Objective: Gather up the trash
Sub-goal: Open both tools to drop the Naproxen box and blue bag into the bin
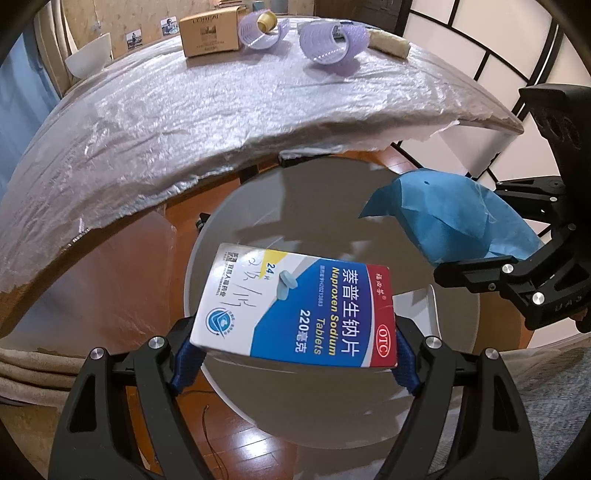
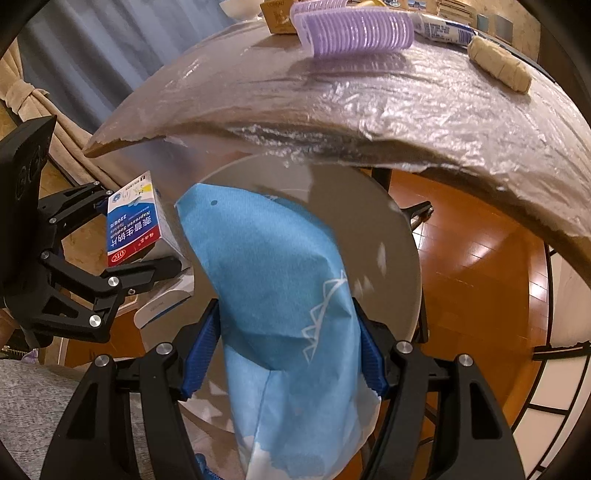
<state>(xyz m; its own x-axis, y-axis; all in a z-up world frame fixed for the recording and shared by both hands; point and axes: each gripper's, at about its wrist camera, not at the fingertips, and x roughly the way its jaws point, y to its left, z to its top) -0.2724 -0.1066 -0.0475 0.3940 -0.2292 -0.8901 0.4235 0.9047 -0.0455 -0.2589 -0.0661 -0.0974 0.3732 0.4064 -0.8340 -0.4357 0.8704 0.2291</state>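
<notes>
- A medicine box (image 1: 295, 306) is clamped between the blue pads of the left gripper (image 1: 293, 354), the jaws closed against its two sides.
- On the box, "Naproxen Sodium Tablets", "220", "OTC" in a red oval and "24" can be read, along with large Chinese characters; handwriting in pen is seen on its white part.
- A blue packet (image 2: 291, 325), printed with a white line drawing, is gripped between the blue pads of the right gripper (image 2: 290, 350), the jaws closed on its sides.
- Both items are held above the open mouth of a round grey bin (image 1: 458, 332), which stands on a wooden floor (image 2: 476, 236).
- A white item with small grey lettering, too blurred to read, is seen inside the bin (image 2: 162, 306).
- Behind the bin, the edge of a counter (image 1: 184, 122) covered in crinkled plastic film is seen.
- Further back on the counter, a gold-brown carton (image 1: 210, 33) marked "L'ORÉAL" is placed just beside two purple hair rollers (image 1: 332, 42).
- A beige roll (image 2: 498, 68) lies near the rollers, and a white tube (image 2: 443, 29) with unreadable blue print lies behind it.
- A white bowl (image 1: 90, 53) stands at the far left of the counter.
</notes>
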